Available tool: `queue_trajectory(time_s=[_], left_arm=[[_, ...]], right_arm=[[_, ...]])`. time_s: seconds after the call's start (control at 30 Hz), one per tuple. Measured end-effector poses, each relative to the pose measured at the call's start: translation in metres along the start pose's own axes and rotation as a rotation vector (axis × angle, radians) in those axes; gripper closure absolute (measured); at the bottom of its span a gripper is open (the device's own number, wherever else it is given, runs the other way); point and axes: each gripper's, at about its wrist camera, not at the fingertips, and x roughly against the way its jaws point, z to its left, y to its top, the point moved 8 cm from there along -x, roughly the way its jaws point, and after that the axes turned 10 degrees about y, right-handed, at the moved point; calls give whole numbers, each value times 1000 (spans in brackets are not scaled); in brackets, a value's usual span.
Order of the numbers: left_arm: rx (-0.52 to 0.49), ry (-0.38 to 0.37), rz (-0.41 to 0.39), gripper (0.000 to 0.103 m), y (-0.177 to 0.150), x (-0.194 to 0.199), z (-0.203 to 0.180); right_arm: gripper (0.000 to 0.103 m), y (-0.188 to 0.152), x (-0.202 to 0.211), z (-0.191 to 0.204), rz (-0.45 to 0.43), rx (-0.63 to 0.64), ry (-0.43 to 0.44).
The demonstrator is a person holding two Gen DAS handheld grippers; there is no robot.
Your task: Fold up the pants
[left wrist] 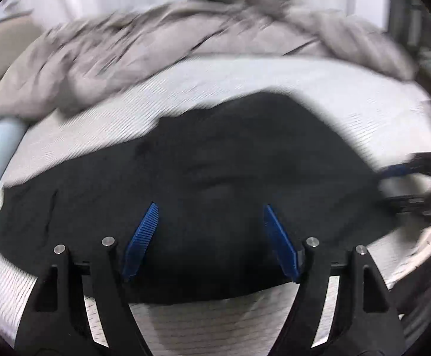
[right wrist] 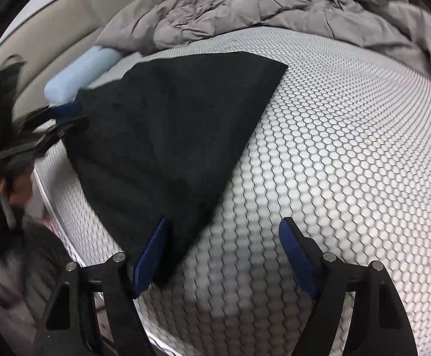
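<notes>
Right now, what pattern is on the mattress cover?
A grey honeycomb pattern on the mattress cover, clearest in the right wrist view.

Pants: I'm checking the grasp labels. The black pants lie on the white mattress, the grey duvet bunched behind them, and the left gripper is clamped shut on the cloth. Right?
Not quite. In the left wrist view the left gripper is open, its jaws spread above the pants and gripping nothing. The rest holds: the pants lie on the mattress, with the duvet bunched behind.

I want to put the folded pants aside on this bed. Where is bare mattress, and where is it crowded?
Bare mattress lies right of the black pants, up to the rumpled grey duvet across the far end. The pants' left side is crowded: blue pillow and left gripper by the bed's edge.
</notes>
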Motion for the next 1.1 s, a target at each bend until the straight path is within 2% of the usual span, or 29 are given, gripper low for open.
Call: queue_trajectory(time_s=[0.07, 0.17, 0.2, 0.27, 0.3, 0.33, 0.37, 0.4, 0.47, 0.53, 0.63, 0.67, 0.73, 0.77, 0.8, 0.83, 0.9, 0.97, 1.1], left_arm=[[77, 56, 69, 30, -17, -18, 36], [182, -5, 82, 30, -26, -16, 58], [195, -4, 64, 30, -23, -11, 59], [190, 29, -14, 30, -11, 5, 53], [179, 19, -54, 30, -4, 14, 46], [159, -13, -107, 30, 6, 25, 31], [149, -38, -145, 30, 15, 32, 20], [148, -54, -174, 30, 23, 37, 11], [144, -134, -218, 30, 38, 47, -22], [112, -206, -191, 29, 54, 39, -60], [21, -294, -57, 29, 65, 14, -129], [-39, -325, 3, 29, 65, 3, -159], [-112, -317, 74, 29, 59, -16, -188], [-138, -279, 111, 29, 56, -30, -199], [-144, -249, 130, 29, 54, -39, -205], [-139, -239, 136, 29, 54, -45, -208], [-88, -247, 130, 29, 61, -52, -208], [-37, -242, 135, 29, 67, -57, -201], [5, -234, 130, 29, 69, -61, -189]], right_arm=[[25, -7, 4, -2, 5, 14, -18], [25, -10, 11, 2, -10, 21, -6], [27, -11, 14, 4, -17, 20, 17], [37, -8, 16, 12, -33, 11, 99], [46, 0, 13, 13, -39, -1, 153], [58, -2, 11, 17, -36, -12, 189], [63, -2, 7, 20, -23, -26, 216], [67, -5, 1, 19, -8, -51, 228], [71, -2, -10, 19, -1, -81, 232], [72, 1, -13, 19, -7, -91, 239], [72, -4, -4, 17, -18, -102, 246], [72, -4, -5, 16, -21, -108, 248], [72, -8, 2, 13, -26, -116, 255], [72, -7, 1, 11, -33, -123, 259], [76, -11, 0, 10, -36, -132, 257], [88, -11, 2, 6, -40, -136, 254], [99, -11, 1, 7, -45, -142, 280], [100, -19, 6, 14, -29, -79, 278], [101, -39, 17, 24, -8, -63, 310]])
